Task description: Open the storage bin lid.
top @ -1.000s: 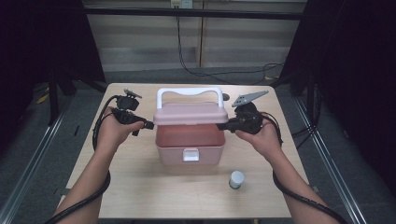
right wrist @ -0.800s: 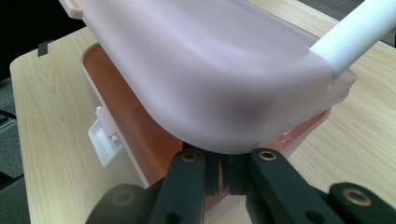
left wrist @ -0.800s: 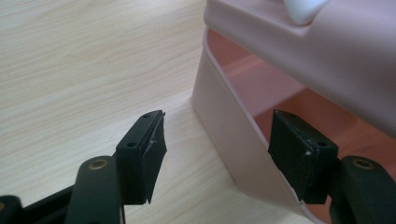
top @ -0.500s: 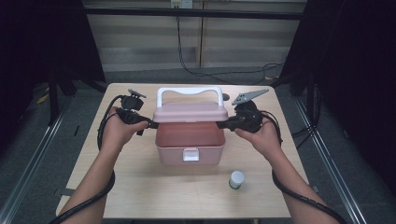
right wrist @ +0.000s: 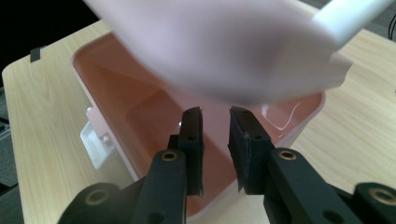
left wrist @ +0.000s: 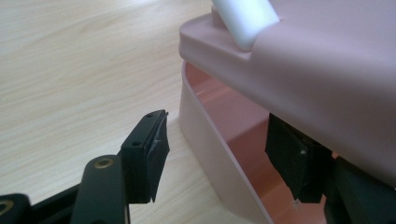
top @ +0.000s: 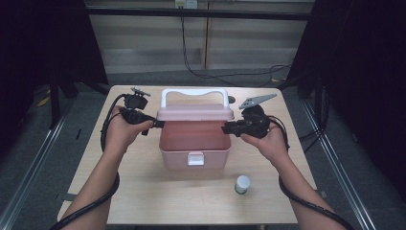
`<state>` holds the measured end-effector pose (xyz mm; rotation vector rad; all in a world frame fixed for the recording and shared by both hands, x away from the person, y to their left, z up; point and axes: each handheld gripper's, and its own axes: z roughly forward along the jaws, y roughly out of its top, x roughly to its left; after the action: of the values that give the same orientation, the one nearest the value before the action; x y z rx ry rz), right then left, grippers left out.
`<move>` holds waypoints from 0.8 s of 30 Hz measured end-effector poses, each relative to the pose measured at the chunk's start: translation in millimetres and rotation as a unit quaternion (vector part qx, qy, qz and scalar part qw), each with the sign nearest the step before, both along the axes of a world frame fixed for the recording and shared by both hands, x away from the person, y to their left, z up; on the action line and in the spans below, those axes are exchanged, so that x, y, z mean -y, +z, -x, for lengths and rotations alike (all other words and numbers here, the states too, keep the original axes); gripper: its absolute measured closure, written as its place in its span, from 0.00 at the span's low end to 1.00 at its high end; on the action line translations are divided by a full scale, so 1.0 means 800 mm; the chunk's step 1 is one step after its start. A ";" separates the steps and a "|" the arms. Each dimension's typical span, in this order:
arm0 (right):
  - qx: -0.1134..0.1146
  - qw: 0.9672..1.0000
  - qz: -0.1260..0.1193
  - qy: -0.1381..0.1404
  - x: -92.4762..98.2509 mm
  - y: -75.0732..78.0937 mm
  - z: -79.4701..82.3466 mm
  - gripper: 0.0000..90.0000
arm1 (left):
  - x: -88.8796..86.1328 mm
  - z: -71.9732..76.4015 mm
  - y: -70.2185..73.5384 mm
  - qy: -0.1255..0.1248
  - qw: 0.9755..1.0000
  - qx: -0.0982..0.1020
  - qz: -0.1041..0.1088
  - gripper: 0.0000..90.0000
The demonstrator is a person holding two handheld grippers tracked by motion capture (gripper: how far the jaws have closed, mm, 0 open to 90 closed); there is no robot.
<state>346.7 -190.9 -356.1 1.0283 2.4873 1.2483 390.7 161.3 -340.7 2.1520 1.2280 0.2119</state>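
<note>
The box (top: 194,148) is smooth, glossy pink plastic with a white plastic handle (top: 194,93); the worktop (top: 143,191) is matt pale wood-grain.

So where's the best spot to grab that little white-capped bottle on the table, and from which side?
Probably the round white cap of the small white-capped bottle, from straight above. It stands upright on the wooden table, apart from the pink plastic box, so the jaws can drop either side of it.
</note>
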 end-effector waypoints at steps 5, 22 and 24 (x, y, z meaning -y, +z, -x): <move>-0.006 1.000 0.003 -0.001 0.002 -0.010 0.001 0.82 | 0.002 -0.001 0.005 0.007 1.000 0.011 0.002 0.45; -0.018 0.999 0.019 0.019 -0.006 -0.027 0.005 0.86 | 0.014 -0.009 0.021 0.012 0.999 0.040 0.010 0.50; -0.021 0.999 0.027 0.025 -0.007 -0.028 0.007 0.89 | 0.016 -0.010 0.024 0.009 0.999 0.050 0.007 0.51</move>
<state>340.9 -185.4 -378.8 0.9971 2.5782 1.1774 398.8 148.5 -321.5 2.0937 1.1885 0.3140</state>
